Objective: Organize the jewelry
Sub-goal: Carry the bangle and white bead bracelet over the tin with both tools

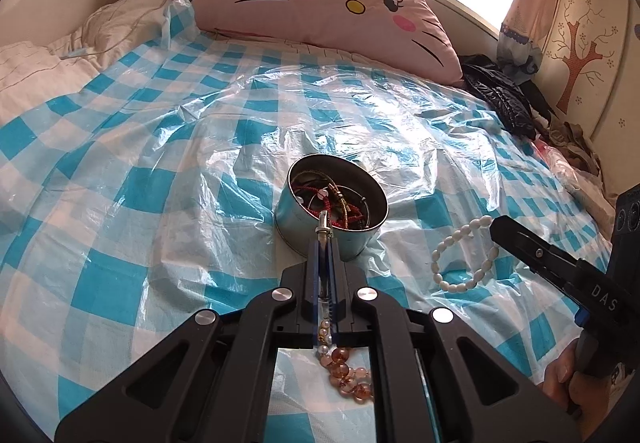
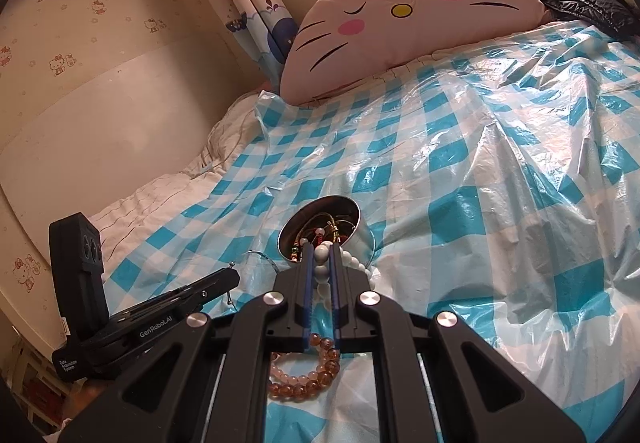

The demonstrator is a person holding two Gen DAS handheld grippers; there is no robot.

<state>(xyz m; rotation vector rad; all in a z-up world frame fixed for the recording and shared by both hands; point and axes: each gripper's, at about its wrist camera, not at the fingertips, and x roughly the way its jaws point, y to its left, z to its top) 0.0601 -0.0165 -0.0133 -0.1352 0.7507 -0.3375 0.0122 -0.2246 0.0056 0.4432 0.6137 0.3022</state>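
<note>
My left tool is clamped on a thin metal-tipped piece, too narrow to identify. An amber bracelet lies under its frame, half hidden. My right tool grips the white bracelet, whose far loop its fingers cover in the right view. One tin stands on the bed's checked plastic sheet, holding a tangle of red and olive cords with beads; I can't count them. Two bracelets outside the tin. One cat cushion behind.

Amber bracelet partly behind tongs
</note>
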